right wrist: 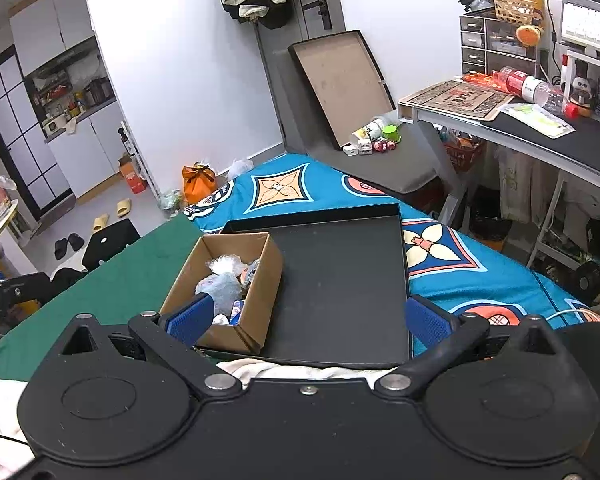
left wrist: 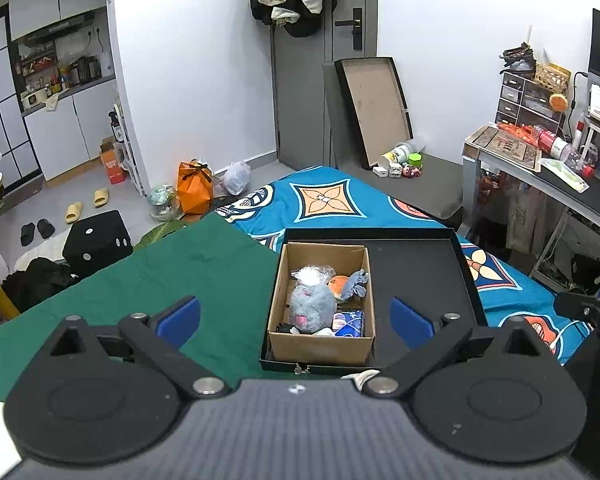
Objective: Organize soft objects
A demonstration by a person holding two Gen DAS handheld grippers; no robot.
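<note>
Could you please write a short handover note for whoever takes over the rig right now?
Left claw: open, empty, raised over the cardboard box.
Right claw: open, empty, raised over the black tray.
The box sits in the tray's left part and holds the soft things: grey plush, orange-and-blue toy, clear bag, blue tissue pack.
Done: those are boxed.
Left: tray's right part is bare; I cannot see loose soft items.

Right claw (right wrist: 306, 318): spread wide, empty.
Box (right wrist: 256, 304): soft toys inside, left corner of tray (right wrist: 340, 288).
Tray: on bed (right wrist: 500, 280).
</note>
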